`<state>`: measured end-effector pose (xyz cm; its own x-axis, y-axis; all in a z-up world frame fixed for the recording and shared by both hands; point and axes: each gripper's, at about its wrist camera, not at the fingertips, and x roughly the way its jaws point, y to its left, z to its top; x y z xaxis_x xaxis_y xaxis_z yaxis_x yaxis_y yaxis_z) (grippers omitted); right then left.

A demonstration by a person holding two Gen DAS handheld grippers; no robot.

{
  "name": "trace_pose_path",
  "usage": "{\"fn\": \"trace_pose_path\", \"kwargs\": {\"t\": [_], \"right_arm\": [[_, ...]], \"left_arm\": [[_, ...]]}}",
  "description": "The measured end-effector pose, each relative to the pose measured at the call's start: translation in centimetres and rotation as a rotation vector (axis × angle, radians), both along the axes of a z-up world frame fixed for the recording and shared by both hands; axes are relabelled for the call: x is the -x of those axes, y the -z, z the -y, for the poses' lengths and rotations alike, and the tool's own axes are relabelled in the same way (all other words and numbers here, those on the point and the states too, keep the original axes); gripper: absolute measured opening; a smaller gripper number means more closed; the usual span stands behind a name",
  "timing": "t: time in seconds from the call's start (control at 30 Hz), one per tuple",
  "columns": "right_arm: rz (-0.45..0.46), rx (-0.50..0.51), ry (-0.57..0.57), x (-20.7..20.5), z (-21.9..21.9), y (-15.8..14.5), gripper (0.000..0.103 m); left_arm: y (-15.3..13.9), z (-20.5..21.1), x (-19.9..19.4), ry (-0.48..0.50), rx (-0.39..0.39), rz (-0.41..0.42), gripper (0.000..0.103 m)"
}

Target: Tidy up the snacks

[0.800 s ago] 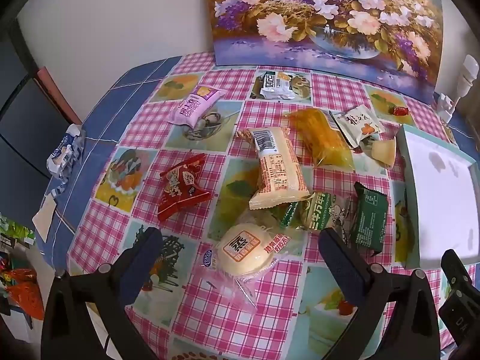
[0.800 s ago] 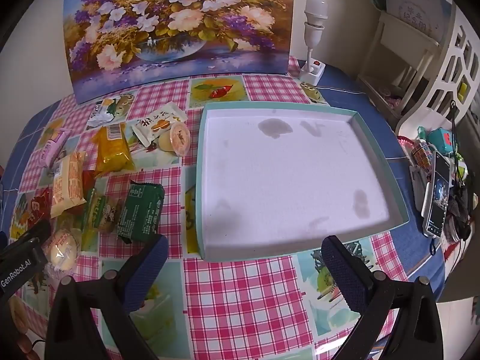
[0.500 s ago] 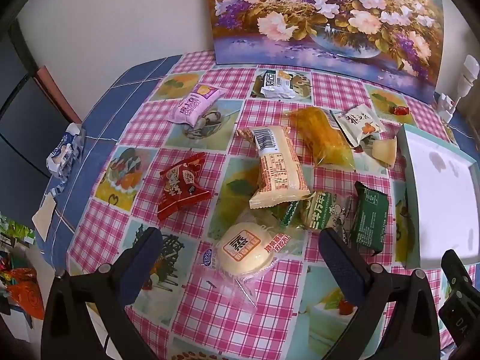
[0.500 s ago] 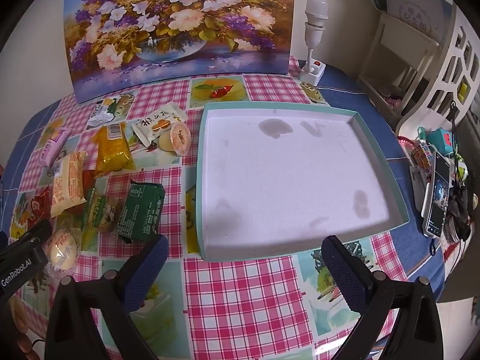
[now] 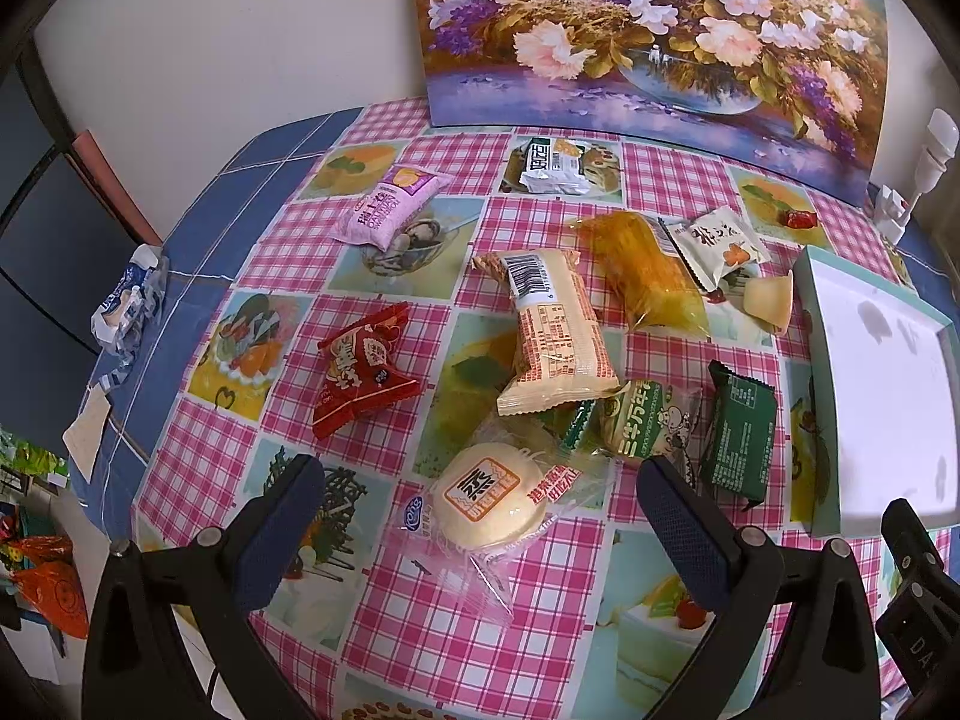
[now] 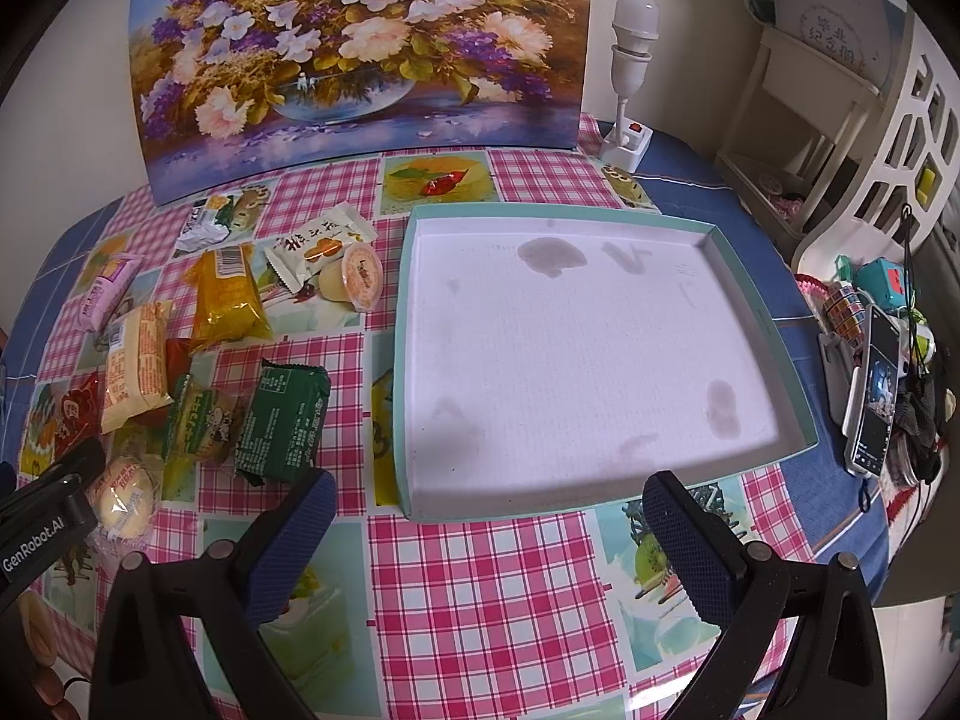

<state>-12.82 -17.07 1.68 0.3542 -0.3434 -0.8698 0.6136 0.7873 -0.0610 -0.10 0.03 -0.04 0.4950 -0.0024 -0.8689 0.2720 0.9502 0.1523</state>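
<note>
Several wrapped snacks lie on the checked tablecloth left of a shallow white box with a teal rim (image 6: 750,294) (image 5: 811,324), which holds nothing. My left gripper (image 5: 480,498) hangs open over a round bun in clear wrap (image 5: 489,501); the bun lies between the fingers, untouched. Beyond it are a cream biscuit pack (image 5: 555,336), a red candy pack (image 5: 360,369), a dark green pack (image 5: 741,429) (image 6: 282,420), a yellow pack (image 5: 645,273) and a pink pack (image 5: 390,207). My right gripper (image 6: 483,504) stands open above the box's near edge.
A flower painting (image 6: 360,54) leans on the wall at the back. A bulb lamp on a white base (image 6: 630,78) stands behind the box. A phone and small clutter (image 6: 873,390) sit at the table's right edge. A jelly cup (image 6: 357,276) lies near the box's left side.
</note>
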Motion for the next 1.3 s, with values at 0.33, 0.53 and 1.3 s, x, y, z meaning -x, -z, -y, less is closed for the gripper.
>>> {"fn": "trace_pose_path", "kwargs": {"t": [0.33,0.53,1.3], "right_arm": [[-0.001,0.001,0.000,0.0,0.0,0.0,0.103],[-0.005,0.004,-0.006,-0.1,-0.3,0.1,0.103],[-0.015,-0.101,-0.090,-3.9,-0.8,1.7,0.103]], "left_arm": [[0.0,0.0,0.0,0.000,0.001,-0.002,0.103],[0.2,-0.1,0.4,0.000,0.003,-0.003,0.103],[6.1,-0.9,-4.0,-0.104,0.183,-0.223,0.103]]}}
